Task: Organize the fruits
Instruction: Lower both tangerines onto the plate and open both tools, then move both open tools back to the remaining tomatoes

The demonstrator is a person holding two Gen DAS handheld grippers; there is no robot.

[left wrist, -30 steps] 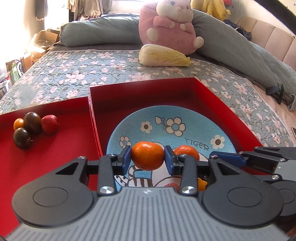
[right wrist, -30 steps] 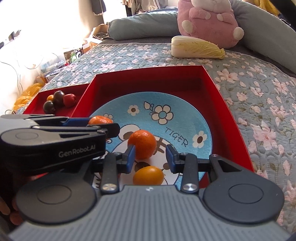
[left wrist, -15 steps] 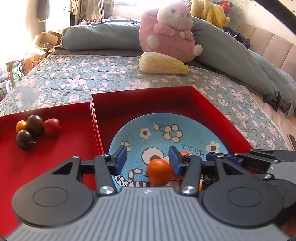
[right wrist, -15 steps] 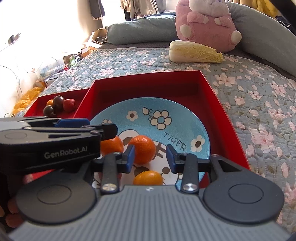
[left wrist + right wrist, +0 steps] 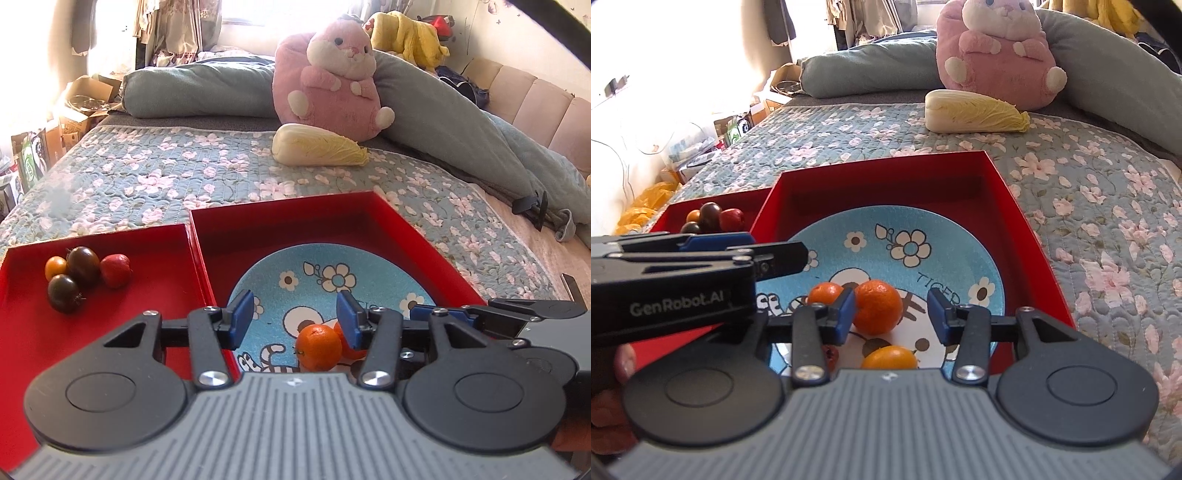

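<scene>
Released a second ago, the mandarin (image 5: 319, 347) that the left gripper (image 5: 294, 320) was carrying now sits on the blue tiger plate (image 5: 369, 266) against another mandarin (image 5: 877, 306); those jaws are spread and empty. Beside it the right gripper (image 5: 891, 313) gapes too, one pad (image 5: 846, 309) near that larger fruit. Mandarins look light, round and soft-skinned, so I'd pinch gently across the middle. Further left, small tomatoes (image 5: 83, 275) cluster in the neighbouring red tray (image 5: 22, 332).
</scene>
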